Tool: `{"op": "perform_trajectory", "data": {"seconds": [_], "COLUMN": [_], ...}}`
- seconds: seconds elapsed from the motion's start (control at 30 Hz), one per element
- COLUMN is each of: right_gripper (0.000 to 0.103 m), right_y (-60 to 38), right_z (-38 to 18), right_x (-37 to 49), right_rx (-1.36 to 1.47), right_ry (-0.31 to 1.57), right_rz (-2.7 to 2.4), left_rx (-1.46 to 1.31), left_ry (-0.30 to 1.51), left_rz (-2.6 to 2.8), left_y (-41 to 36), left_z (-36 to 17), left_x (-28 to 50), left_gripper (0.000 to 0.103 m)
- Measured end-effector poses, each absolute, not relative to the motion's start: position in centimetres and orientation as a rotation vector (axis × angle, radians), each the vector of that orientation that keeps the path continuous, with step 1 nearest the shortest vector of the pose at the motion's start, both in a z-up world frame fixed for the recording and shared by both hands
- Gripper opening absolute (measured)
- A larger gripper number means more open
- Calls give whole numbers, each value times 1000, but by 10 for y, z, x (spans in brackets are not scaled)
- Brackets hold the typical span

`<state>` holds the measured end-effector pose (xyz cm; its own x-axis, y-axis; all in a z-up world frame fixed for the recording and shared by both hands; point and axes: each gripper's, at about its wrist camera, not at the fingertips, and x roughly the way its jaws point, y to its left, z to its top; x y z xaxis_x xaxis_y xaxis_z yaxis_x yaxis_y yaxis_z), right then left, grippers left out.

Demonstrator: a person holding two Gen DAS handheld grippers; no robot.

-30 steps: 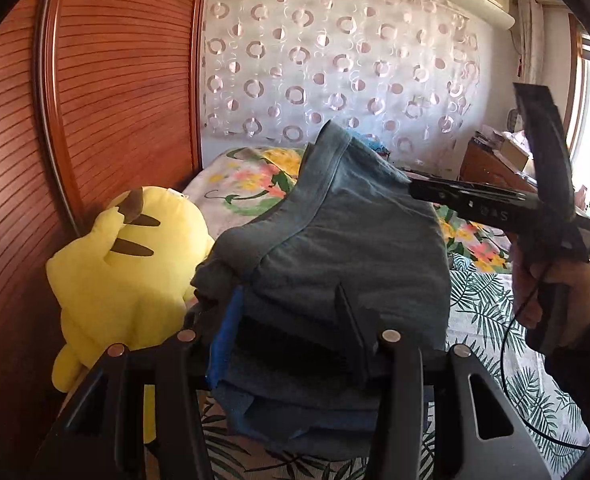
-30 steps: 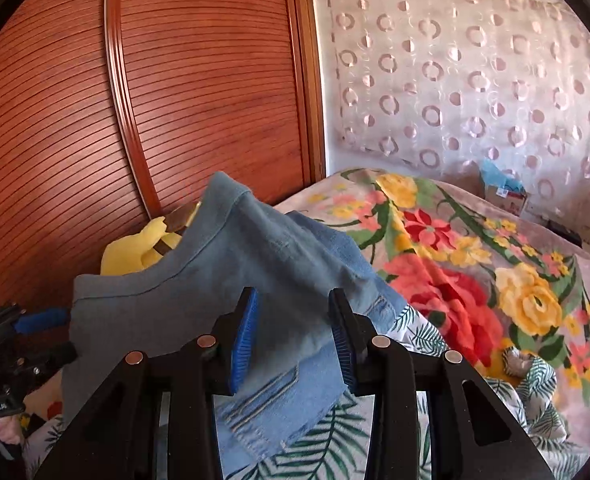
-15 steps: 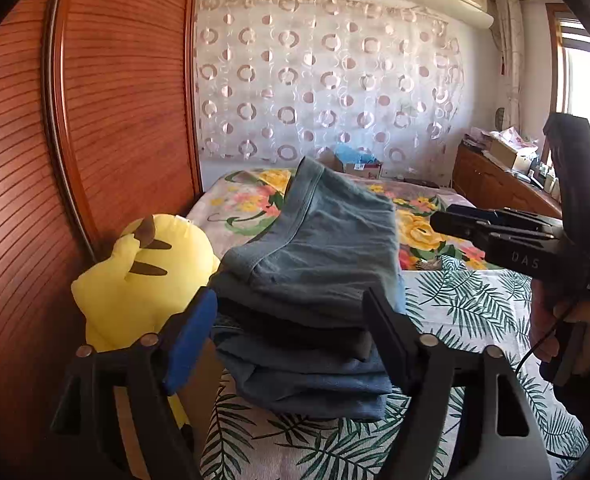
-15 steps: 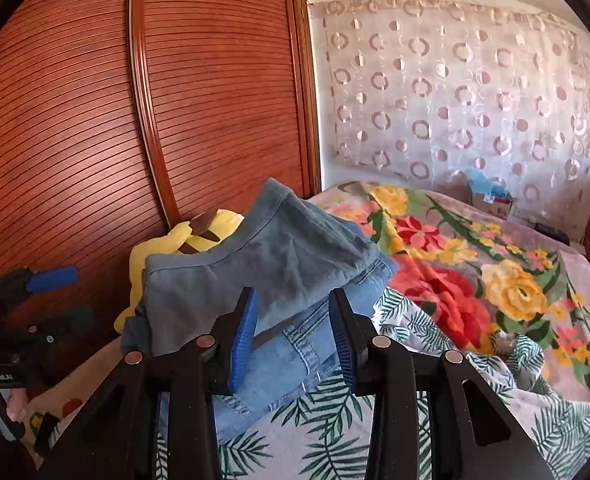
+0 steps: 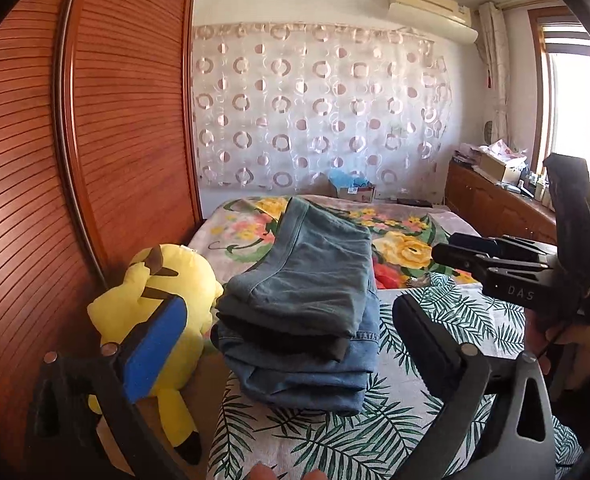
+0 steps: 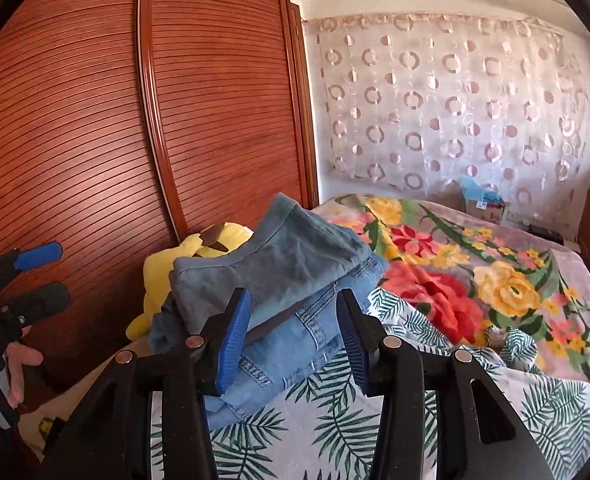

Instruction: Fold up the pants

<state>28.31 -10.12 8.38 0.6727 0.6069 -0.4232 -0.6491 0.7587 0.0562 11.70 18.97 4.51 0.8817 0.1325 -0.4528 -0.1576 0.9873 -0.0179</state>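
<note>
On the bed [image 5: 327, 436], near its edge on a leaf-print sheet, lie the pants [image 5: 299, 312], folded into a thick stack of several layers. Top layers are grey-blue, lower ones are lighter blue denim with visible seams, and a darker band shows between them. The stack looks compact, with one far corner standing up a little.

Just beside the pants, against the wooden wardrobe [image 5: 107, 120], sits a yellow plush toy [image 5: 163, 292]; in the right wrist view the stack hides most of it. Further away a floral blanket [image 6: 455, 272] covers the bed, and behind it hangs a curtain with circles [image 5: 315, 112]. A small box [image 5: 353, 190] at the far end is too small to read.

The left gripper [image 5: 283, 344] has its jaws very wide and still opening; the pants lie beyond them and no pad touches the cloth. The right gripper [image 6: 295, 336] has a medium gap, also opening, and holds nothing.
</note>
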Motion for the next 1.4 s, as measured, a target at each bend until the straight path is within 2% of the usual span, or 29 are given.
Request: {"op": "perform_trajectory", "data": {"seconds": [0.4,0.83,1.03,1.13,1.4], "right_gripper": [64,66,70,78,80], "right_y": [-122,-152,-168,-173,-188], "right_z": [87,89,89,89,96], "right_x": [244,187,157,144,114], "right_rx": [-85,-78,-73,-77,-55], "right_ry": [405,391,383,378,373], "right_rz": [653,542,464,425,325], "left_rx": [-91,-80,-70,-68,-59], "left_ry": [440,446,442,442,455], "left_rz": [122,54,10,-15,-65], "left_y": [176,130,102,87,51], "left_z": [52,50,53,54,48], "left_x": [99,87,78,75,66], "left_gripper": [103,103,103,103,103]}}
